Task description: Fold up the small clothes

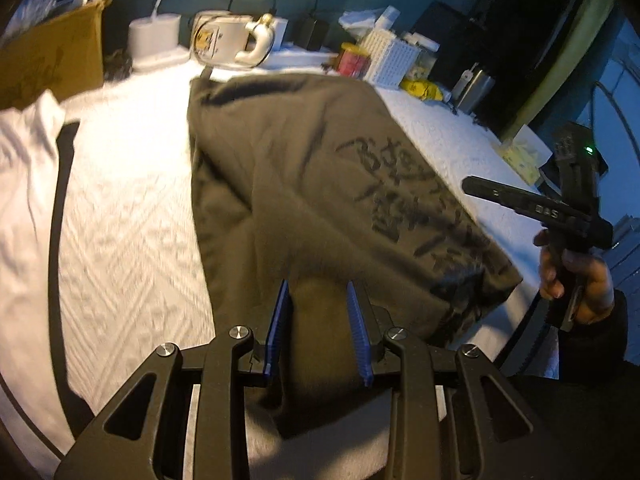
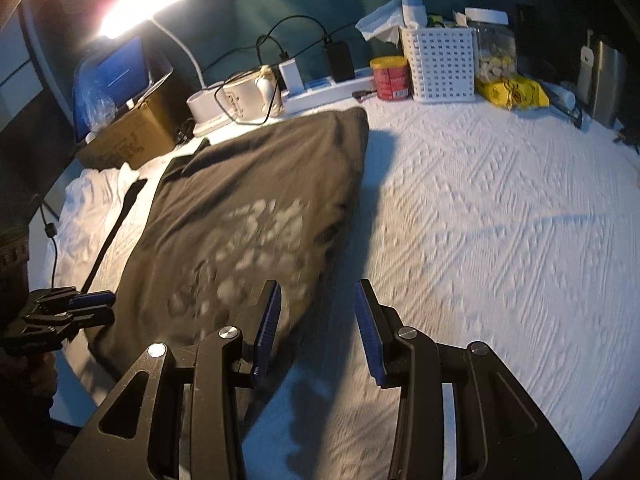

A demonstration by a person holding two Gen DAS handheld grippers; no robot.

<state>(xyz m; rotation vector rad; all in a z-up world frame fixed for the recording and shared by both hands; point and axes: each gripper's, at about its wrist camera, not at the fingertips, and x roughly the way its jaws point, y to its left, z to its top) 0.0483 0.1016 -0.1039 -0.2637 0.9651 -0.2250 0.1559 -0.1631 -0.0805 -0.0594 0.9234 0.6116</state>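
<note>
Dark olive-grey T-shirt (image 2: 248, 216) lay on the white textured bedspread (image 2: 500, 216), left of centre in the right wrist view, its far edge close to the clutter along the far wall. Cloth doubled over, roughly rectangular, wider toward the near end; long right edge straight and slightly raised, casting a shadow on the spread. Printed graphic faced up: pale and blotchy in the right wrist view, dark brush-like strokes in the left wrist view. Motion blur softened the print in both.

Left gripper (image 1: 320, 300): blue pads stood partly apart over the near end of the shirt, cloth showing between them; could not tell whether the pads pressed on it.

Right gripper (image 2: 316, 312): jaws parted, nothing between them, only bare bedspread and shadow below; its left pad sat just beside the shirt's near right corner. In the left wrist view it appeared at far right, held in a hand (image 1: 576, 280) above the shirt's right edge.

A white garment (image 1: 28, 168) with a dark band lay left of the shirt, apart from it. Along the far side: a mug (image 2: 244, 98), a red tin (image 2: 390, 78), a white perforated basket (image 2: 440, 64), a yellow packet (image 2: 512, 90), a cardboard box (image 2: 128, 136), a lit lamp (image 2: 144, 4)
</note>
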